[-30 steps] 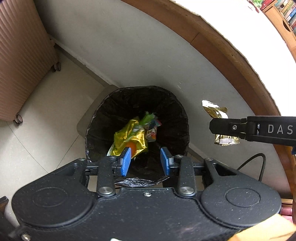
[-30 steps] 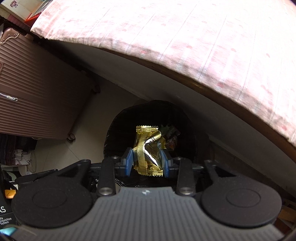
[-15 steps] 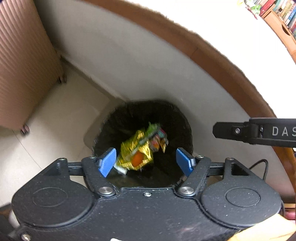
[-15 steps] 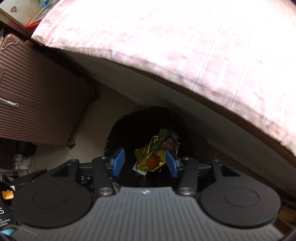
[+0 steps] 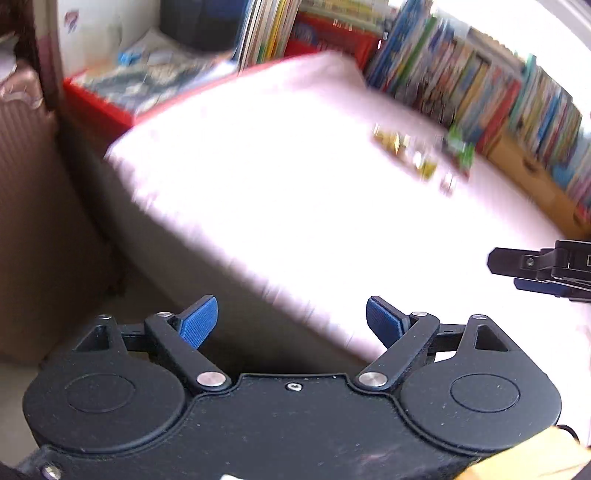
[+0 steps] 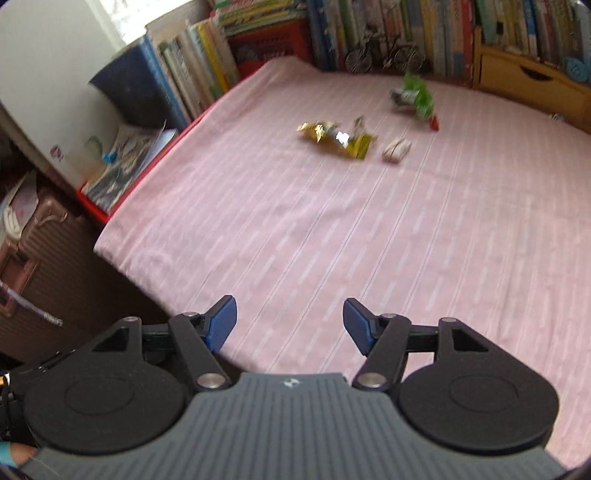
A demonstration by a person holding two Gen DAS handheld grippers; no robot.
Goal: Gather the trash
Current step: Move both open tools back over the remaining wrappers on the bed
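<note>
Both grippers are spread wide and carry nothing: the right gripper (image 6: 290,325) hangs over the near edge of the pink striped bedsheet (image 6: 332,236), its blue pads (image 6: 221,322) far apart, and the left gripper (image 5: 291,323) is just as open, out over the corner of the mattress with the floor gap below it. Remaining trash lies well ahead toward the far side of the bed: a crumpled gold foil wrapper (image 6: 338,139), a small pale wrapped piece (image 6: 396,150) just beside it on the right, and a green crinkled wrapper (image 6: 415,98) further back near the row of books (image 6: 388,26). From the left wrist view the same cluster is a blurred gold and green smear (image 5: 421,157), so the right wrist view is the better guide. To my eye the step now is the reach for the next piece. Taking the gold wrapper first looks sensible, as it is nearest; come down with the open jaws straddling a raised fold, not the flat part, press lightly into the soft sheet, then close so no cloth is pinched with it. The pale piece sits close enough to be knocked, so approach from the left side
</note>
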